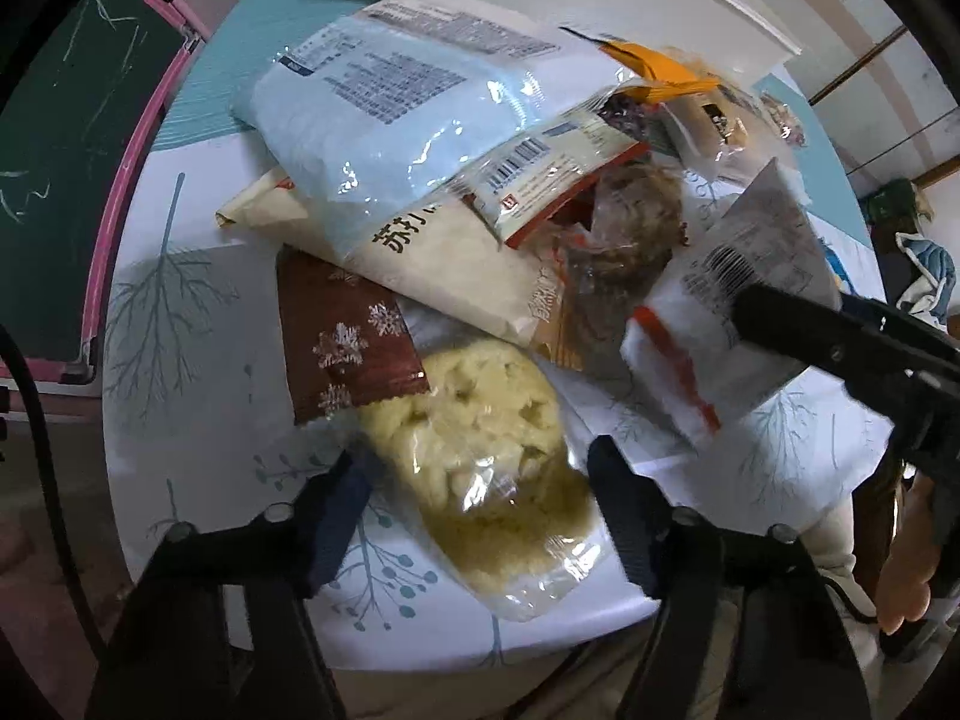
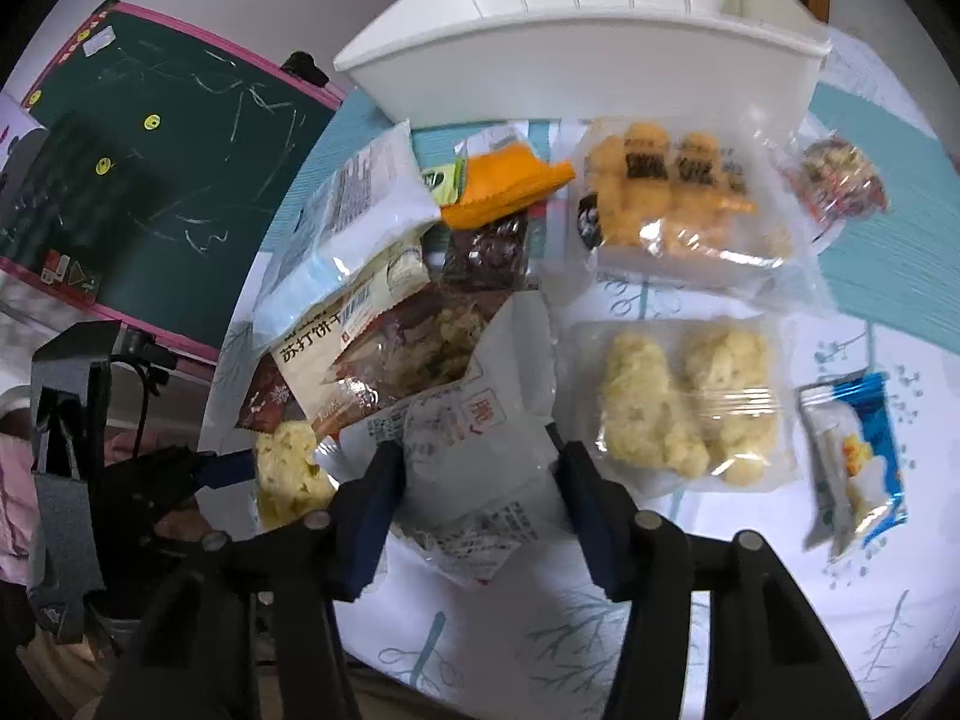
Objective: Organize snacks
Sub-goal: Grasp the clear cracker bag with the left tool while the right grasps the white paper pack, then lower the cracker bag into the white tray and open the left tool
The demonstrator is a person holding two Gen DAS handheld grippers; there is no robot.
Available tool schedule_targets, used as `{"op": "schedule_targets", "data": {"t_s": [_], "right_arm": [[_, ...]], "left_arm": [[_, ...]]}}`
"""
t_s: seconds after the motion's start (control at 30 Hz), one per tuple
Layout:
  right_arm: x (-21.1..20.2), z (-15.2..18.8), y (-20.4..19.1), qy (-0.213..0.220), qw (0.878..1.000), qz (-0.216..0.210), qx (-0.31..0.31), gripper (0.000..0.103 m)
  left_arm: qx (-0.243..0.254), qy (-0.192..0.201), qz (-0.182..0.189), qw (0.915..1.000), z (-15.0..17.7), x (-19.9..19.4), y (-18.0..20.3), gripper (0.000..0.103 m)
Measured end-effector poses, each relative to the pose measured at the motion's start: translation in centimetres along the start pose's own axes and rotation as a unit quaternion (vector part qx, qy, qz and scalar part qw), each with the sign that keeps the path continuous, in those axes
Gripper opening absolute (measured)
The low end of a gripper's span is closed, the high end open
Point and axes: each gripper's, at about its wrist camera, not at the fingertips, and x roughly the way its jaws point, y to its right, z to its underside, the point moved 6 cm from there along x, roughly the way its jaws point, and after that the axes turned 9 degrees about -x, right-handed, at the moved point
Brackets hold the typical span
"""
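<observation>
A pile of snack packs lies on the round table (image 1: 180, 324). My left gripper (image 1: 477, 459) points down over a clear pack of pale yellow puffed snack (image 1: 480, 420), and its pads meet the pack's two sides. One of its fingers (image 2: 228, 468) shows beside that pack in the right wrist view. My right gripper (image 2: 477, 456) is shut on a white printed pack (image 2: 480, 438), which crinkles between the pads. In the left wrist view a finger (image 1: 780, 324) of it lies on that pack (image 1: 690, 348), which has a red stripe. A white bin (image 2: 600, 60) stands behind the pile.
The pile holds a light blue pack (image 1: 390, 120), a cream cracker pack (image 1: 456, 264), a brown snowflake pack (image 1: 342, 342) and an orange pack (image 2: 504, 186). To the right lie two clear packs (image 2: 684, 402) (image 2: 672, 204) and a blue pack (image 2: 858, 456). A pink-framed chalkboard (image 2: 150, 180) stands left.
</observation>
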Motion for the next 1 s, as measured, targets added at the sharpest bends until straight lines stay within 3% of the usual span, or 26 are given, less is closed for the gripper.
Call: {"op": "schedule_targets", "data": {"t_s": [0.07, 0.3, 0.47, 0.57, 0.67, 0.77, 0.93, 1.0], "right_arm": [[-1.0, -0.1, 0.0, 0.018, 1.000, 0.006, -0.007, 0.053], [-5.0, -0.6, 0.6, 0.078, 0.996, 0.027, -0.019, 0.053], [-7.6, -1.2, 1.5, 0.116, 0.993, 0.036, -0.013, 0.053], [-9.2, -2.0, 1.9, 0.136, 0.990, 0.038, -0.007, 0.053], [-11.0, -3.2, 2.4, 0.157, 0.987, 0.034, 0.001, 0.053], [-13.0, -4.9, 2.7, 0.186, 0.981, 0.049, -0.005, 0.054], [-16.9, -9.4, 4.5, 0.234, 0.968, 0.090, -0.003, 0.054], [-18.1, -11.2, 5.2, 0.251, 0.962, 0.103, 0.002, 0.055]], "left_arm": [[0.000, 0.009, 0.002, 1.0000, 0.3, -0.6, -0.4, 0.059], [0.014, 0.040, 0.004, 0.9991, 0.3, -3.2, 0.2, 0.057], [0.046, 0.091, 0.015, 0.9947, -0.1, -8.0, 2.1, 0.057], [0.071, 0.128, 0.027, 0.9889, -2.1, -11.5, 4.2, 0.057], [0.103, 0.171, 0.031, 0.9793, -4.1, -15.3, 7.1, 0.057], [0.142, 0.225, 0.016, 0.9639, -7.2, -19.0, 10.0, 0.057], [0.167, 0.291, -0.011, 0.9418, -12.8, -22.7, 13.2, 0.057], [0.163, 0.303, -0.021, 0.9387, -15.7, -23.2, 13.8, 0.057]]}}
